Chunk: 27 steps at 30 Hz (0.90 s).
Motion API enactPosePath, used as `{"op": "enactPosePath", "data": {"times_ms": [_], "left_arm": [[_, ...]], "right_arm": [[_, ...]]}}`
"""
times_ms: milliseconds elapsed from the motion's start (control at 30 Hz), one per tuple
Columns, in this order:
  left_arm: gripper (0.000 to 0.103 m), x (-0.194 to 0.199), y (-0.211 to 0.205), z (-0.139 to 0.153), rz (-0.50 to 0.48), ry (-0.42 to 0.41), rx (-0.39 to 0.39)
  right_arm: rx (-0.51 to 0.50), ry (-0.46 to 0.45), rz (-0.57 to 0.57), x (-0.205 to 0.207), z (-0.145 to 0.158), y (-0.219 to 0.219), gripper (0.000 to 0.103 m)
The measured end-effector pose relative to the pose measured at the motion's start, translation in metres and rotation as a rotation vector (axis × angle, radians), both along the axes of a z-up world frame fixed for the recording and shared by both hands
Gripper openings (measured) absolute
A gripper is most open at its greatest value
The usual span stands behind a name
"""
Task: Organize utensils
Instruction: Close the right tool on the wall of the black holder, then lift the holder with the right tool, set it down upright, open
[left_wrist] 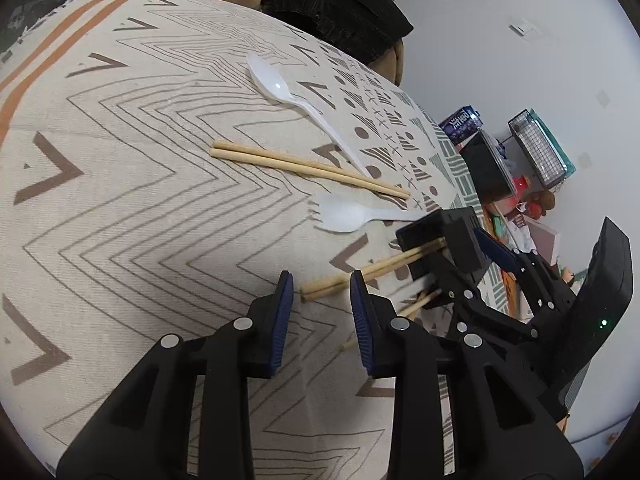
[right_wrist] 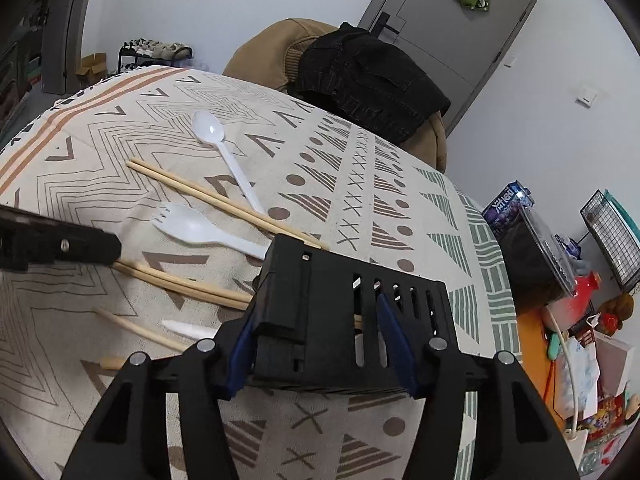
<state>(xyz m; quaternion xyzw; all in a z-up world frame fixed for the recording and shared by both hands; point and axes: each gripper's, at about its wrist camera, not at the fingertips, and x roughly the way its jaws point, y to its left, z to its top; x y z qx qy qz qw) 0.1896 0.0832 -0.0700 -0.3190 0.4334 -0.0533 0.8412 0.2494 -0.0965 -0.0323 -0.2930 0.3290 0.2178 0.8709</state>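
A black slotted utensil holder (right_wrist: 340, 312) lies on its side on the patterned tablecloth, gripped between my right gripper's (right_wrist: 320, 344) blue pads. Chopsticks (right_wrist: 188, 284) stick out of its mouth. It also shows in the left wrist view (left_wrist: 444, 240). My left gripper (left_wrist: 322, 304) is open and empty, its fingertips just left of the chopstick ends (left_wrist: 320, 290). A white spork (left_wrist: 352, 216), a chopstick pair (left_wrist: 304, 168) and a white spoon (left_wrist: 288, 96) lie further out. In the right wrist view they show as spork (right_wrist: 200, 232), pair (right_wrist: 216, 200) and spoon (right_wrist: 224, 148).
A chair draped with a tan coat (right_wrist: 272, 52) and black jeans (right_wrist: 368, 80) stands behind the table (left_wrist: 120, 200). To the right, past the table edge, are boxes, a wire basket (right_wrist: 612, 236) and clutter on the floor.
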Motion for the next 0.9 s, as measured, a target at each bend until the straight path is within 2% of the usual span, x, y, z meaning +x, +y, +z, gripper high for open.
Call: {"op": "enactPosePath", "data": {"times_ms": [100,200,300,433,533,567,733,900], "left_arm": [[0.029,0.001,-0.001,0.002,-0.012,-0.019,-0.046],[0.029,0.001,-0.007,0.013,-0.029,-0.066,-0.047],[0.029,0.001,-0.013,0.032,-0.045,-0.130,-0.060],[0.029,-0.008,-0.014,0.071,-0.045,-0.248,-0.063],[0.029,-0.014,-0.011,0.097,-0.035,-0.316,-0.061],[0.030,-0.015,-0.011,0.103,-0.030,-0.330,-0.054],[0.030,-0.015,-0.007,0.116,-0.014,-0.340,-0.007],[0.030,-0.008,-0.007,0.103,0.003,-0.303,-0.006]], "right_arm": [[0.020,0.011,0.001,0.001,0.003,-0.003,0.056],[0.074,0.040,0.002,0.004,0.010,-0.011,0.056],[0.175,0.095,-0.005,0.013,0.021,-0.028,0.056],[0.313,0.171,-0.021,0.027,0.034,-0.052,0.055],[0.433,0.211,-0.036,0.038,0.046,-0.077,0.041],[0.470,0.230,-0.053,0.043,0.050,-0.086,0.040],[0.595,0.245,-0.118,0.062,0.064,-0.126,0.024],[0.660,0.251,-0.182,0.078,0.064,-0.158,0.024]]}}
